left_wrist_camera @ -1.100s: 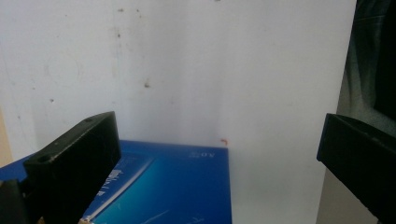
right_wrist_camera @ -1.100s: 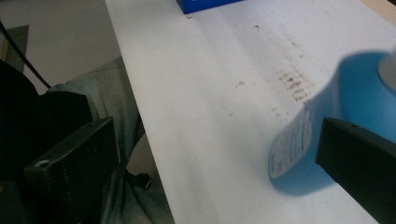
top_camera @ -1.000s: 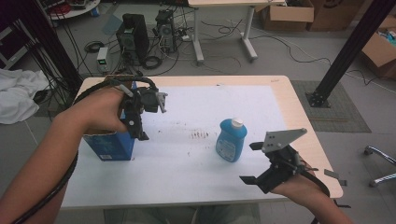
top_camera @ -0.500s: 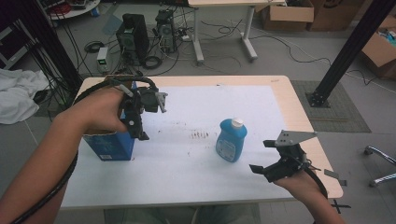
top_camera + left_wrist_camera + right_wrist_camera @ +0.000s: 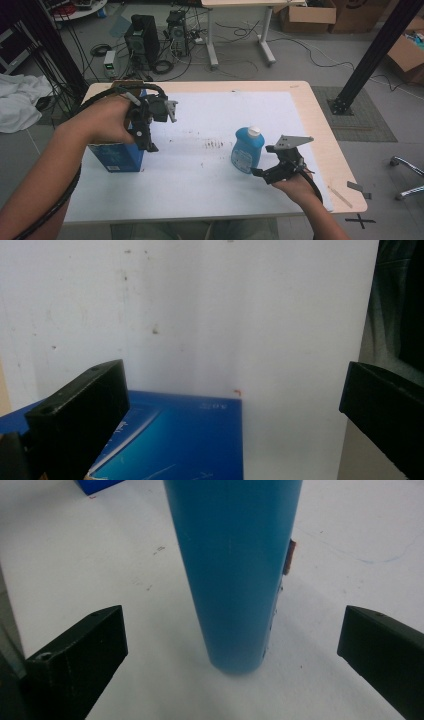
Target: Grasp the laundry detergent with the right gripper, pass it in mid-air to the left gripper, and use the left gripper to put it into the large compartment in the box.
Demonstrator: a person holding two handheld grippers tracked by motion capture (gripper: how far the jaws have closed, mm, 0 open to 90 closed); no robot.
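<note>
Right gripper point(image 5: 267, 172), jaws wide, flanks the upright blue bottle point(image 5: 246, 150) toward the tabletop's right edge. Left gripper point(image 5: 147, 127), also wide, hovers over the blue box point(image 5: 116, 156). An off-centre squeeze could topple the bottle.

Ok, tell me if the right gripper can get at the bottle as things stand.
Probably yes. The right gripper sits open just beside the bottle, which stands upright on the table. In the right gripper view the bottle lies between its fingers with bare mat on both sides and nothing in the way.
</note>
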